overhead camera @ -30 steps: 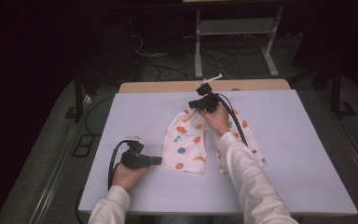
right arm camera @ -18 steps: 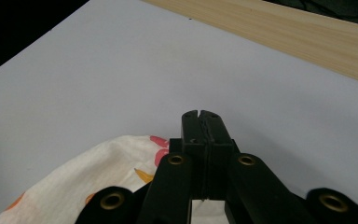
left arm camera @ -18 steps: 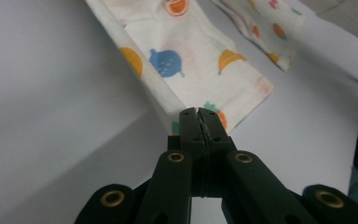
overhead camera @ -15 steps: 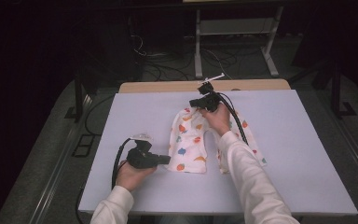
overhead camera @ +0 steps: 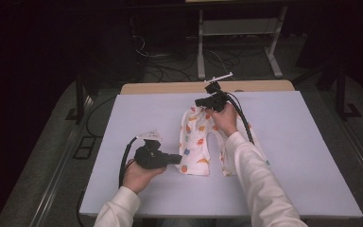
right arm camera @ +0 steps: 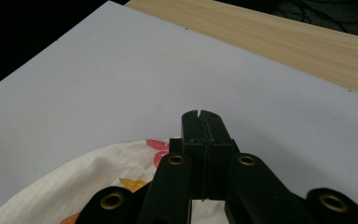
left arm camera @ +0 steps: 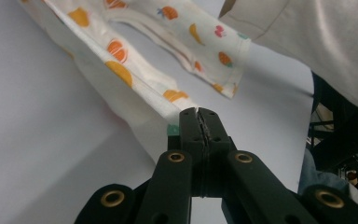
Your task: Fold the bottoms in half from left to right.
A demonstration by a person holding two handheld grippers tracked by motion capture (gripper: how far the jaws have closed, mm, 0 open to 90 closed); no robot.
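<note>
Small white trousers (overhead camera: 196, 142) printed with orange fruit lie in the middle of the pale lilac table cover (overhead camera: 293, 142), legs toward me. My left gripper (overhead camera: 178, 158) is at the outer hem of the left leg. Its jaws are shut, with the hem of the trousers (left arm camera: 121, 51) running into the tips of the left gripper (left arm camera: 199, 112) and raised a little off the cover. My right gripper (overhead camera: 199, 101) is at the waist end, shut. The cloth of the trousers (right arm camera: 74, 186) bunches up against the side of the right gripper (right arm camera: 199, 114).
A bare wooden strip (overhead camera: 170, 88) runs along the table's far edge beyond the cover. The right forearm in a white sleeve (overhead camera: 250, 175) lies over the right trouser leg. Cables (overhead camera: 170, 61) and a metal stand (overhead camera: 201, 47) are on the dark floor behind.
My left gripper has slid right across the cover until it meets the left leg's hem. The right gripper has stayed at the waist, and the cloth there is drawn narrower.
</note>
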